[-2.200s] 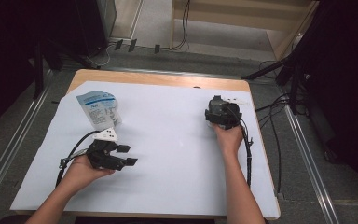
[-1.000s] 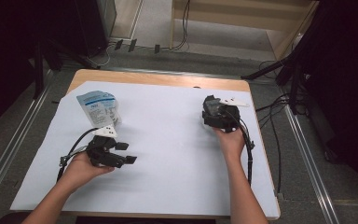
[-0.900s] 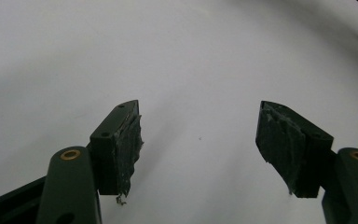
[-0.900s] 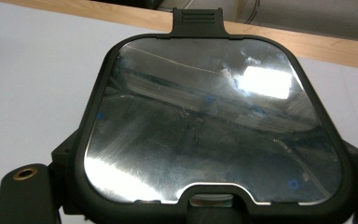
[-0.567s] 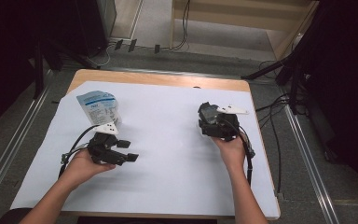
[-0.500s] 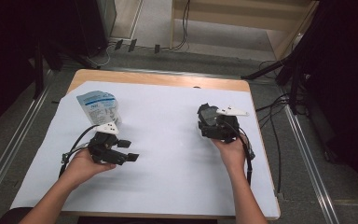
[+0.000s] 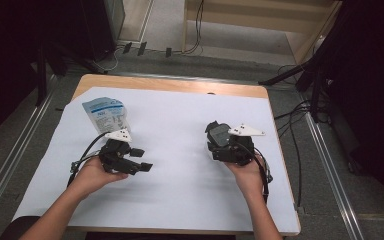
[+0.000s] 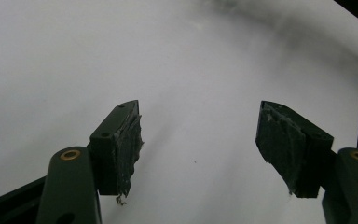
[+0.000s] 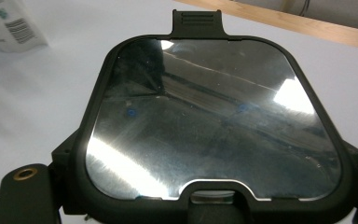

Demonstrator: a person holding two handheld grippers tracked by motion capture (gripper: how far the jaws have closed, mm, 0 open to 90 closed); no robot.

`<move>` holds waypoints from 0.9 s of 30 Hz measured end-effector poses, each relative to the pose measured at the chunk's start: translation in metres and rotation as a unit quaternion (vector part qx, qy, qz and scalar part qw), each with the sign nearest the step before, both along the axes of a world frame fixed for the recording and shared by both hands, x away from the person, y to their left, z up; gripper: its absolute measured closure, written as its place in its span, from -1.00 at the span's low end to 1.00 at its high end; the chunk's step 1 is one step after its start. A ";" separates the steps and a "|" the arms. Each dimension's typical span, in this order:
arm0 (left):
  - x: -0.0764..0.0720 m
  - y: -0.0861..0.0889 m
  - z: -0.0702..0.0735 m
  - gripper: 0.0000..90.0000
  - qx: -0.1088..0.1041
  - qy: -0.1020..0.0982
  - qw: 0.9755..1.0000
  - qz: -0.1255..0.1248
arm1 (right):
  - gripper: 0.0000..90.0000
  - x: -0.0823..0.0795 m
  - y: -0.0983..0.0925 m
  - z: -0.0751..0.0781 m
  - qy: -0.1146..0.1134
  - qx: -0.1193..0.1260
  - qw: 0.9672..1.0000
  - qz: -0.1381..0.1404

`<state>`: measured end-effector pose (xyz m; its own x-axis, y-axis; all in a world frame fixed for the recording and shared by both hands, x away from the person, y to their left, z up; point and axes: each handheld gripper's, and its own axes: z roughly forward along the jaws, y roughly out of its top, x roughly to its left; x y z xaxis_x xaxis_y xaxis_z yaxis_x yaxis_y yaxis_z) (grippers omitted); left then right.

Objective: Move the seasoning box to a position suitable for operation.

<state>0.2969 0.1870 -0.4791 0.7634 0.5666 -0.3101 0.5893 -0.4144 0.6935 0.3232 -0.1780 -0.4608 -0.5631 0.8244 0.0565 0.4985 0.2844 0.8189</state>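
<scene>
A person's right hand holds my right gripper (image 7: 220, 143) over the right half of the white sheet. It is shut on a black-framed glossy panel (image 7: 219, 133) with a small tab on its far edge. In the right gripper view the panel (image 9: 212, 116) spans the jaws and mirrors the room; my right gripper (image 9: 200, 207) grips it at its near edge. The left hand keeps my left gripper (image 7: 142, 159) low over the sheet's left part. Its jaws stand open with nothing between them, and the left gripper (image 8: 198, 140) looks at bare white paper.
A white and blue packet (image 7: 105, 114) lies at the sheet's far left corner, and the same packet (image 9: 9, 23) appears beyond the panel. The white sheet (image 7: 180, 110) covers the wooden table (image 7: 170, 85). Cables and metal rails run along both sides of the table.
The right hand has carried the panel leftward and nearer to the person, away from the table's far right. The left hand and its open gripper have barely shifted.
</scene>
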 end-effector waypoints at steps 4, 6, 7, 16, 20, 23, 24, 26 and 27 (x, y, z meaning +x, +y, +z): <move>0.002 0.002 0.000 -0.28 -0.003 -0.002 1.000 0.001 | -0.63 -0.005 0.005 -0.001 0.000 -0.002 1.000 0.014; 0.002 0.003 0.001 -0.28 -0.005 -0.001 1.000 0.000 | -0.63 -0.008 0.009 -0.001 0.002 -0.004 1.000 0.022; 0.002 0.002 0.001 -0.27 -0.004 -0.001 1.000 0.003 | -0.63 -0.008 0.010 -0.002 0.001 -0.004 1.000 0.028; 0.001 0.004 0.001 -0.28 0.003 0.000 1.000 0.003 | -0.63 -0.012 0.035 -0.007 0.007 -0.003 0.998 0.064; 0.000 0.005 0.002 -0.28 0.007 -0.003 1.000 0.005 | -0.63 -0.013 0.051 -0.012 0.007 -0.013 0.997 0.073; -0.001 0.006 0.002 -0.28 0.009 -0.004 1.000 0.004 | -0.63 -0.012 0.060 -0.015 0.007 -0.015 0.997 0.074; -0.001 0.006 0.002 -0.28 0.009 -0.003 1.000 0.006 | -0.63 -0.012 0.063 -0.016 0.006 -0.015 0.997 0.074; -0.001 0.006 0.001 -0.28 0.010 -0.003 1.000 0.006 | -0.63 -0.012 0.069 -0.017 0.004 -0.015 0.998 0.068; -0.001 0.007 0.002 -0.28 0.011 -0.003 1.000 0.005 | -0.63 -0.012 0.072 -0.018 0.004 -0.015 0.998 0.059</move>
<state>0.2956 0.1936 -0.4775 0.7589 0.5812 -0.2939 0.5901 -0.4229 0.6877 0.3113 -0.1060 -0.4790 -0.6562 0.7537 0.0380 0.4671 0.3660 0.8049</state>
